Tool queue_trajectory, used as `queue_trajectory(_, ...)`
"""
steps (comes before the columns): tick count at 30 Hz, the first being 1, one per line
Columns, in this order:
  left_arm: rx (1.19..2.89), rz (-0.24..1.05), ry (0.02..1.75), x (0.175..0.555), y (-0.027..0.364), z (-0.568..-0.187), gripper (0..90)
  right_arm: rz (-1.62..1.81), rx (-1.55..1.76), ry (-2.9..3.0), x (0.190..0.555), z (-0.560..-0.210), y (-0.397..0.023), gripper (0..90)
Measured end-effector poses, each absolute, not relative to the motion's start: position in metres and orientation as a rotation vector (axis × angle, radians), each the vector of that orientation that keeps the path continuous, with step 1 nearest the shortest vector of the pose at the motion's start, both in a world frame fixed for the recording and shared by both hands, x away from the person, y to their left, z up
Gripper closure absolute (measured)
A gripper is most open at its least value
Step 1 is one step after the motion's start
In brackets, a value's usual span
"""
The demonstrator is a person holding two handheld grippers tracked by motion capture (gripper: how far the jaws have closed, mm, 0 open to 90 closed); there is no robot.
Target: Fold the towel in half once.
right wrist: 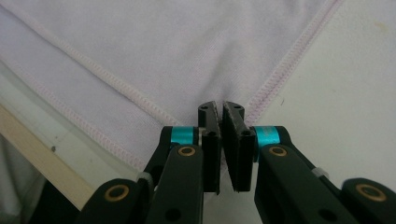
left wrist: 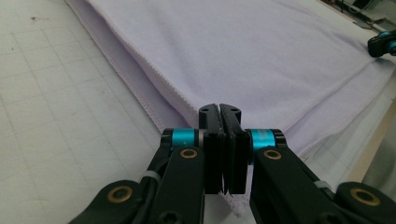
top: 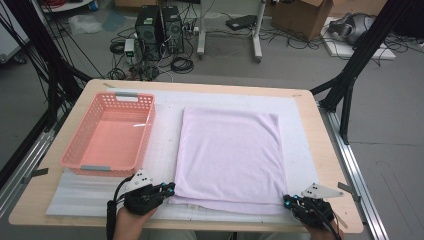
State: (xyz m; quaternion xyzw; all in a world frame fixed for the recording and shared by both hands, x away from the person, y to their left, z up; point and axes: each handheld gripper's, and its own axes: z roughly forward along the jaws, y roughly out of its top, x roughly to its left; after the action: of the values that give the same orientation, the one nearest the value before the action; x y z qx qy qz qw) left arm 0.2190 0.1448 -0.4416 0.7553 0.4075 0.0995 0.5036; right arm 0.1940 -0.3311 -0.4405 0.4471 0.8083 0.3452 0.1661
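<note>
At the far left of the surface (top: 320,145) stands a salmon-pink plastic basket (top: 111,134) with a perforated wall, resting on the white gridded mat (top: 162,135) that covers most of the top.

Just to the right of the basket's near corner, the left claw (top: 170,189) sits at the near left corner of the towel (top: 230,155), borne by a hand (top: 131,220) that enters from the near edge. In the left gripper view the left claw (left wrist: 219,116) is pressed together with the towel's corner (left wrist: 233,51) pinched in it; a frayed bit of the pale cloth hangs below the closed jaws.

The towel itself is a pale lilac cloth, folded into a flat rectangle of more than one layer, lying on the mat at the middle of the surface, its long sides running near to far. Stitched hems run along its edges.

At the near right corner of the towel the right claw (top: 287,201) meets the cloth. In the right gripper view the right claw (right wrist: 220,112) is clamped on that corner, where two hemmed edges of the towel (right wrist: 154,46) converge at the jaws.
</note>
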Motion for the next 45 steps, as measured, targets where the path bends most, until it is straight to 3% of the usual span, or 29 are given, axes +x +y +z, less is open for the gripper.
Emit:
queue_trajectory(10,1.757,0.211,0.976,0.211,0.155,-0.436,87.8,0.999,1.254,2.264,0.188,-0.43,-0.336,87.0)
queue_trajectory(29,1.818,0.185,0.956,0.181,0.165,-0.444,87.3,0.958,1.237,2.283,0.15,-0.425,-0.329,87.2)
queue_trajectory(30,1.815,0.201,0.967,0.182,0.164,-0.445,85.1,0.937,1.233,2.294,0.151,-0.427,-0.329,86.6)
queue_trajectory(31,1.819,0.226,0.983,0.184,0.163,-0.446,75.8,0.931,1.241,2.296,0.153,-0.429,-0.329,83.2)
queue_trajectory(32,1.813,0.233,0.988,0.186,0.163,-0.446,68.4,0.94,1.256,2.273,0.154,-0.431,-0.33,74.5)
queue_trajectory(34,1.792,0.266,0.984,0.191,0.163,-0.445,62.4,0.987,1.286,2.237,0.156,-0.43,-0.334,67.9)
queue_trajectory(45,1.762,0.33,0.953,0.229,0.142,-0.431,64.7,1.065,1.319,2.093,0.176,-0.422,-0.346,65.2)
